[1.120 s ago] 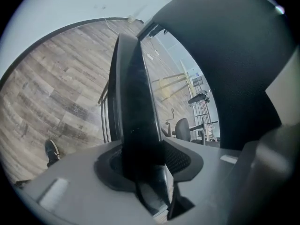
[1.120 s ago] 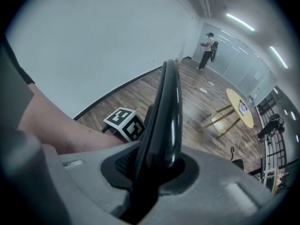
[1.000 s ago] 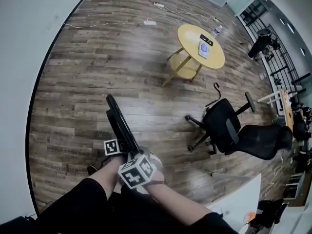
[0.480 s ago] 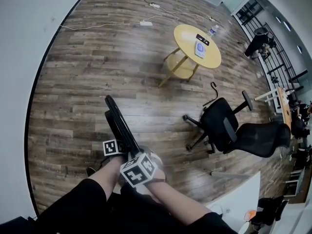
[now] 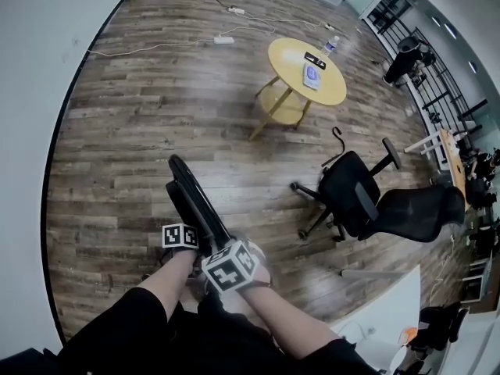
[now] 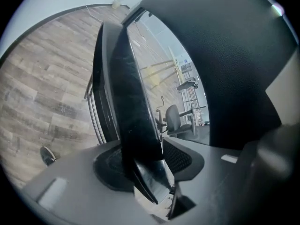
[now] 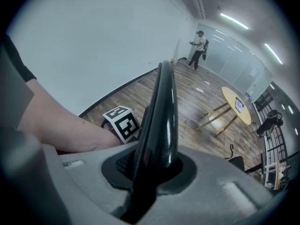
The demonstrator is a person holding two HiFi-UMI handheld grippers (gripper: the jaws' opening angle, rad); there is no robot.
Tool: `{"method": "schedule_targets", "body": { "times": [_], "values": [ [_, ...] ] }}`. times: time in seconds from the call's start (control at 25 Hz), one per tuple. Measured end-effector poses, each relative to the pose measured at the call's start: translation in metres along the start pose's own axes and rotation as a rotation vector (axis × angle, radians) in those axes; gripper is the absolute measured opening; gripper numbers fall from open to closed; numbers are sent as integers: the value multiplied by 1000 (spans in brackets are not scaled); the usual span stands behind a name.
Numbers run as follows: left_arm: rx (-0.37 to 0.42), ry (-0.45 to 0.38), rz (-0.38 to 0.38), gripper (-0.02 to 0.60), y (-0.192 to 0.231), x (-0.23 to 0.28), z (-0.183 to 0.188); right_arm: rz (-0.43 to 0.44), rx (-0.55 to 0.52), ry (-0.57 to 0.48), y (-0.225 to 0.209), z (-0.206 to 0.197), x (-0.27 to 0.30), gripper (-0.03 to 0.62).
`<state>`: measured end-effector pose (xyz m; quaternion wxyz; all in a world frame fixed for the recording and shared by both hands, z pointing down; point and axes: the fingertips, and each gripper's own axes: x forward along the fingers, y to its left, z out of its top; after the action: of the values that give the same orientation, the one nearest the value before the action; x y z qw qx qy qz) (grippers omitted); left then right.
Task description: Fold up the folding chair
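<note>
Wooden floor (image 5: pixel 156 92); jaws of left gripper (image 6: pixel 147 165) and right gripper (image 7: pixel 152 168) clamped on black folding chair (image 5: pixel 191 198).

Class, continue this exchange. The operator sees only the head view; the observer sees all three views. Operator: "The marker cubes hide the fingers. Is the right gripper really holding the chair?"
Observer: Yes. The right gripper has its fingers pressed on the thin black edge of the folding chair.
Operator: And the left one?
Observer: The left gripper has its fingers closed on a thicker black panel of it.
Operator: Is anyone close by?
Observer: No. One person stands far down the room; your view cuts off all but the feet.
</note>
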<state>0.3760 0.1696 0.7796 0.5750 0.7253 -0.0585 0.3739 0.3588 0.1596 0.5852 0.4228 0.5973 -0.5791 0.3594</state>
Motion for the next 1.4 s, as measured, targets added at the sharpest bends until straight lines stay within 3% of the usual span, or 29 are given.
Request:
{"method": "schedule_targets", "body": {
  "times": [0.64,0.96,1.16,1.28,1.4],
  "values": [
    [71,76,-62,201,0,-9,-9,-28,70,15,-11,-2,0,49],
    [200,175,-60,195,9,-25,-16,-33,82,18,-14,-3,2,48],
    [274,134,-51,135,16,-57,4,-35,86,17,-21,-2,3,48],
    [375,101,-49,146,14,-83,21,-34,87,18,-23,-2,4,48],
    [570,65,-39,177,-4,-111,45,-31,87,13,-25,0,5,48]
  ]
}}
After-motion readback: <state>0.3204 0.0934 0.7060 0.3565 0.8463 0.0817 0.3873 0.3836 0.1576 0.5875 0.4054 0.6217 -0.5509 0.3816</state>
